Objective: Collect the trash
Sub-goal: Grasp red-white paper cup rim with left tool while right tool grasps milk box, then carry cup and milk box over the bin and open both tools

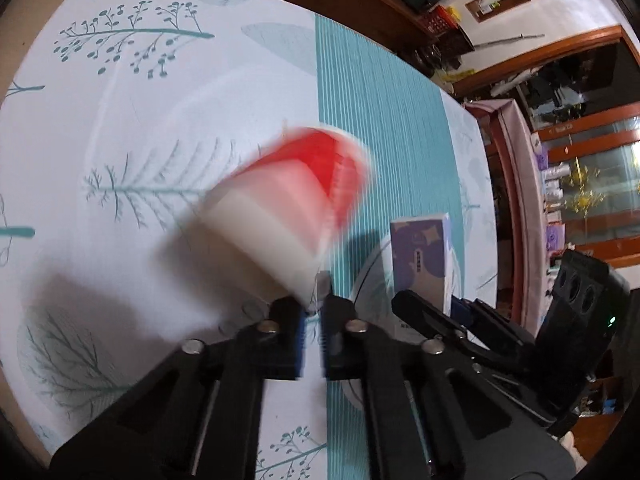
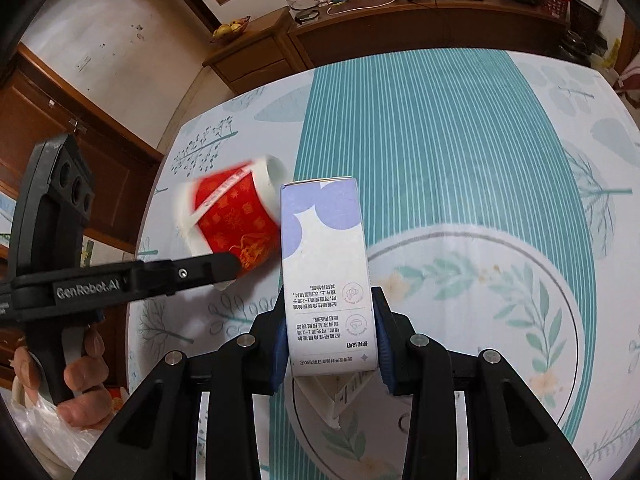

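Clearly, both pieces of trash are light and hollow, so they are needing only a gentle squeeze. The left gripper [image 1: 314,312] is standing with its jaws together at the bottom rim of the red and white paper cup [image 1: 288,208]; whether it is pinching the thin wall is hard to tell, because the cup is blurred. From the right wrist camera the cup [image 2: 232,216] is tilting at about 10 o'clock from the box, with its white mouth turning toward 1 o'clock. I judge that such a cup is soft and is crushing easily, and that its waxy skin is a little slippery, so taking hold at the rim or the base seam seems safer than at the middle.

The right gripper [image 2: 331,344] is clamping the white and purple carton box [image 2: 324,264] by its two narrow sides, near its lower end, and the box is standing upright between the blue pads. Cardboard like this is probably stiff along the edges but is denting on the wide faces.

Both things are staying above the table [image 2: 460,152], which is wearing a smooth cloth with teal stripes and leaf drawings. At 12 o'clock a wooden sideboard [image 2: 400,28] is carrying cables and small devices, and at 7 o'clock a hand [image 2: 76,372] is holding the left gripper's handle.
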`<state>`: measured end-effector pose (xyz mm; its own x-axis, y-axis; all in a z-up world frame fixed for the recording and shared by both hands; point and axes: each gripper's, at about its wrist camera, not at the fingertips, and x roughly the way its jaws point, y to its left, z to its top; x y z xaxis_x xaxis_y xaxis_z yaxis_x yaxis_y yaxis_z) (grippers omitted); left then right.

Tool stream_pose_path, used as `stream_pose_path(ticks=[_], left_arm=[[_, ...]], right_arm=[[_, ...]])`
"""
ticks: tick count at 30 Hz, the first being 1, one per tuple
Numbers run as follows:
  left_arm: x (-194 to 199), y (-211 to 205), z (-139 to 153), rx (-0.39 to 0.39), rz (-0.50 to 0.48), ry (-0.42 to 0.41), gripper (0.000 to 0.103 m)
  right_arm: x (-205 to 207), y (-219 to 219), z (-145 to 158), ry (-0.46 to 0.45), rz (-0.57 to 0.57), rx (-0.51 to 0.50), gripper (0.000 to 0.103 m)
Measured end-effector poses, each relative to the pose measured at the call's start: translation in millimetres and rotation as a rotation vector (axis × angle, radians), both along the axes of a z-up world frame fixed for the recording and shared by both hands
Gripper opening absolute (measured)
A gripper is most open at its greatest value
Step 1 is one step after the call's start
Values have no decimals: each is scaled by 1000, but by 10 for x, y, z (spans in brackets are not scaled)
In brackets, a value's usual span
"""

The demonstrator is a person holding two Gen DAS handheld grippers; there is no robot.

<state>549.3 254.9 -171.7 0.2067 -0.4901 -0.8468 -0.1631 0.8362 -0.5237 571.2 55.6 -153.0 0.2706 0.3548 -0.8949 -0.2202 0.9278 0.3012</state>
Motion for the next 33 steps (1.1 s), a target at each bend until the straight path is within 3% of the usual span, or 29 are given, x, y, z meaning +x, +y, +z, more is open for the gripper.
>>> stream_pose_path(ticks=[10, 17, 22, 28, 33], left_arm=[[-504, -171, 255, 20, -21, -36, 1], [-1111, -346, 589, 45, -45, -68, 1], [-1688, -562, 900, 67, -45, -96, 1], [-2706, -729, 1376, 94, -40, -147, 1], [-3482, -963, 1539, 107, -27, -164, 1]], right_arm=[[-384, -78, 132, -7, -8, 33, 36], [-927, -162, 363, -14, 12, 72, 36], [-1486, -298, 554, -21, 39, 108, 36], [-2394, -648, 906, -31, 92, 148, 36], [-3254, -985, 1174, -53, 139, 164, 36]])
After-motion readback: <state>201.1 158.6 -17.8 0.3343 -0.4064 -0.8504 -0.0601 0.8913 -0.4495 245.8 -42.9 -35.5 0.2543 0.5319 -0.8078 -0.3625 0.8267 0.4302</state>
